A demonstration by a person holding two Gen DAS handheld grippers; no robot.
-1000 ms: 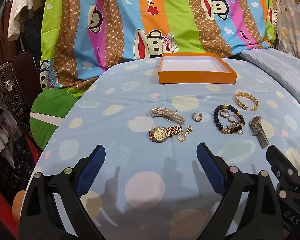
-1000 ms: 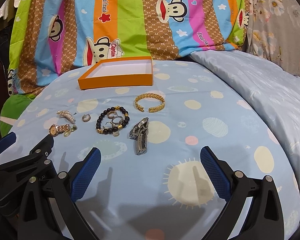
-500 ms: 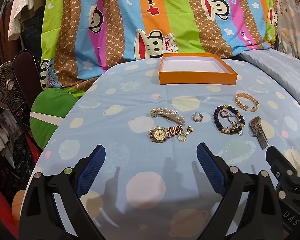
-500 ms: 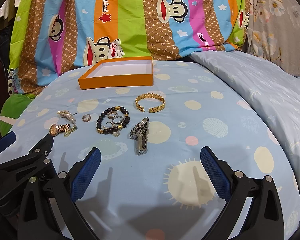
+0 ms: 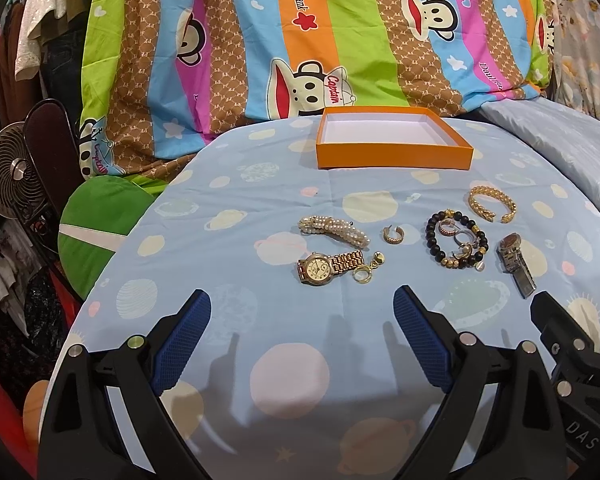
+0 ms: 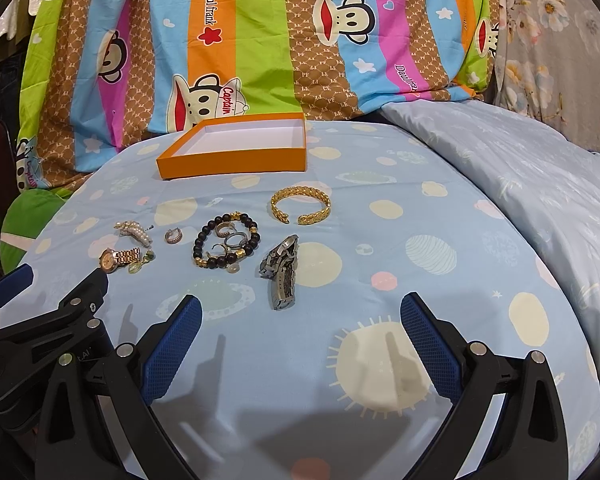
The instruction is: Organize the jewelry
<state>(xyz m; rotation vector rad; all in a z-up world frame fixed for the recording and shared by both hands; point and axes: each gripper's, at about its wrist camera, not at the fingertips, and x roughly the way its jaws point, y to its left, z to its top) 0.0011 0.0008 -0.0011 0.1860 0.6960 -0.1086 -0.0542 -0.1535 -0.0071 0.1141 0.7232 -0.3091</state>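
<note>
The jewelry lies loose on the blue planet-print bedspread [image 5: 228, 344]: a gold link-band wristwatch [image 5: 329, 267], a pearl bracelet [image 5: 334, 229], a black bead bracelet [image 5: 456, 240] ringing small rings, a gold cuff bangle [image 6: 300, 205] and a steel watch [image 6: 283, 271]. These look light, slippery and snag-prone on the soft cloth; the stiff bangle's rim or a watch band seems the surest hold. The shallow orange cardboard box [image 5: 392, 156] sits empty beyond. The left gripper [image 5: 302, 336] and right gripper [image 6: 300, 340] hover with fingers spread, holding nothing.

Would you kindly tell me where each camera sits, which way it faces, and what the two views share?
Left wrist: on the left tool, low over the bedspread, facing the gold watch; its open blue fingers show, with the right tool at the right edge.
Right wrist: on the right tool, facing the silver watch; open fingers show, left tool at the left edge.
Shared: the empty orange box, all the jewelry.
</note>
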